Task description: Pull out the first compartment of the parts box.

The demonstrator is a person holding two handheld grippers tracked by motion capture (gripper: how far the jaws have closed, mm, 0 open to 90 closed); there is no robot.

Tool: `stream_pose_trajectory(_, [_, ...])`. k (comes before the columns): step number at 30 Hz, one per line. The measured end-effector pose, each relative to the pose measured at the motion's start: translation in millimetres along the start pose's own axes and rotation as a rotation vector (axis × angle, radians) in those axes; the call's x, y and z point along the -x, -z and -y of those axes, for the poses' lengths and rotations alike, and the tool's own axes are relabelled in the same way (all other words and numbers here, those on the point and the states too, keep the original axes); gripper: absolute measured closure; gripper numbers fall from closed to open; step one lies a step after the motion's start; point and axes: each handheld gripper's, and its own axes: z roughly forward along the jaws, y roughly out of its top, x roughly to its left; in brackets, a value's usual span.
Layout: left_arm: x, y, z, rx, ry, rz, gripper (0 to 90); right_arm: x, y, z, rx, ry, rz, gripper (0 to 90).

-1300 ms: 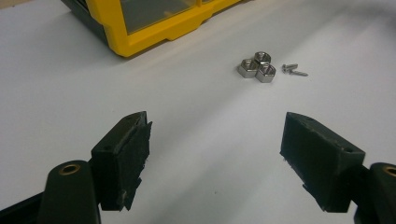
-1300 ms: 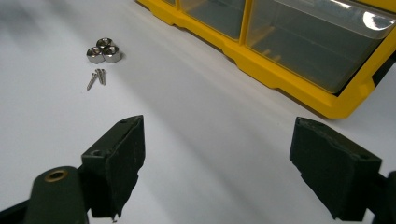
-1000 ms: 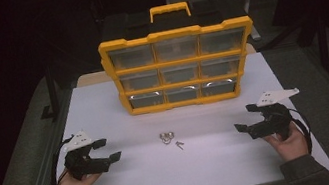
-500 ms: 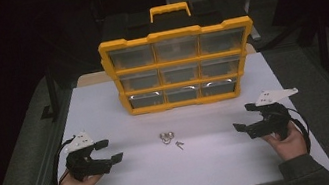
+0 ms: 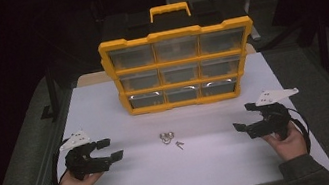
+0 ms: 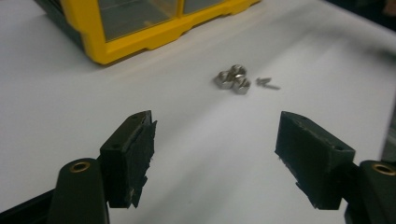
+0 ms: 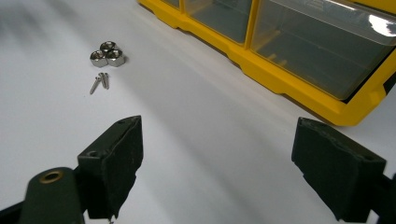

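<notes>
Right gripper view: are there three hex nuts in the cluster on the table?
Yes, three hex nuts lie touching in a cluster on the white table, with two small screws just beside them.

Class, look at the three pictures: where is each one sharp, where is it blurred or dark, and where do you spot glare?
High view: white table brightly lit, surroundings nearly black. Left gripper view: fingers fairly sharp, nuts slightly soft, far table edge blurred. Right gripper view: nuts and screws crisp, a white glare patch on a clear drawer of the yellow organizer.
</notes>
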Motion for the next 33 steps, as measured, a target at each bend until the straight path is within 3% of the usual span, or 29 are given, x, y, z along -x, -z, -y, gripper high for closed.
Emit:
stream_pose_trajectory(7, [0.0,4.7,-11.8,0.030,0.019,0.049,31.0,-0.8,1.5,-1.2,0.005,-0.006,0.003,15.5])
stream_pose_trajectory(9, [0.2,4.9,-16.3,0.058,0.038,0.072,31.4,-0.6,-0.2,-1.1,0.000,-0.007,-0.001,15.5])
stream_pose_trajectory(13, [0.9,3.9,-31.2,0.099,0.053,0.116,36.4,-2.6,-2.1,-1.2,-0.009,0.000,-0.003,15.5])
stream_pose_trajectory(16, [1.2,-0.3,-43.9,0.119,0.091,0.157,37.6,-3.2,-3.4,-1.4,-0.013,0.007,-0.008,15.5])
stream_pose_trajectory(23, [5.3,-14.1,-68.5,0.172,0.116,0.175,38.7,-4.5,-5.2,-1.2,-0.026,0.010,-0.011,15.8])
stream_pose_trajectory(25, [2.1,-19.8,-85.2,0.211,0.149,0.179,38.3,-4.0,-6.0,-0.9,-0.027,0.011,-0.014,15.8])
stream_pose_trajectory(27, [1.3,-20.9,-89.4,0.218,0.162,0.187,38.8,-3.7,-6.6,-0.3,-0.031,0.013,-0.015,15.7])
stream_pose_trajectory(28, [-1.5,-25.2,-101.5,0.241,0.194,0.224,38.8,-4.3,-7.3,-0.5,-0.031,0.000,-0.020,15.8])
stream_pose_trajectory(30, [-2.1,-26.3,-105.4,0.246,0.197,0.221,40.1,-4.4,-7.7,-1.1,-0.033,0.000,-0.025,15.8])
stream_pose_trajectory(31, [-2.5,-27.9,-115.7,0.269,0.207,0.200,40.4,-5.6,-8.4,-1.8,-0.030,0.011,-0.020,16.8])
stream_pose_trajectory(33, [-3.9,-29.1,-124.7,0.288,0.231,0.201,42.0,-5.4,-8.5,-2.0,-0.028,0.017,-0.019,16.9])
